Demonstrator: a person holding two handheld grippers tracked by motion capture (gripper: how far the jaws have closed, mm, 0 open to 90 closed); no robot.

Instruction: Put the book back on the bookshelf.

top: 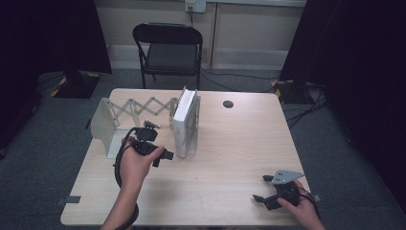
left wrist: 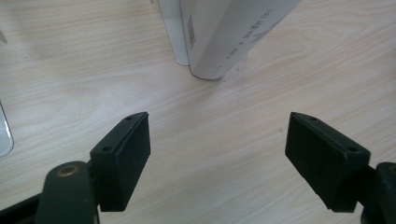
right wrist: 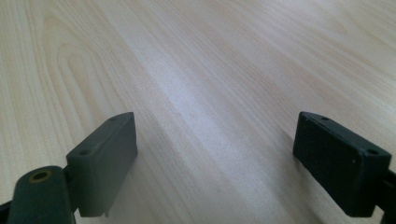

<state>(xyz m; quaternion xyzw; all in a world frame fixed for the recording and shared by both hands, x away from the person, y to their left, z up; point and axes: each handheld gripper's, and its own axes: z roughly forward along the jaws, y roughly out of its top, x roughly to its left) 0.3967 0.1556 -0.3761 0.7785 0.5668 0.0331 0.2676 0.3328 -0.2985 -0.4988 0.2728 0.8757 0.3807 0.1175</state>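
A white book (top: 184,120) stands upright on the wooden table (top: 230,143), leaning against the right end plate of an extendable white bookend rack (top: 111,125). My left gripper (top: 162,157) hovers just left of the book's near end, open, nothing between its pads. In the left gripper view the book's spine bottom (left wrist: 219,42) stands ahead of the open left gripper (left wrist: 217,161), with bare table in between. My right gripper (top: 261,188) rests near the table's front right corner, open and empty. The right gripper view has the right gripper (right wrist: 215,163) over bare wood.
A black folding chair (top: 168,50) stands behind the table. A dark round spot (top: 228,104) marks the table's far side. Cables lie on the grey floor at the right. Dark curtains hang on both sides.
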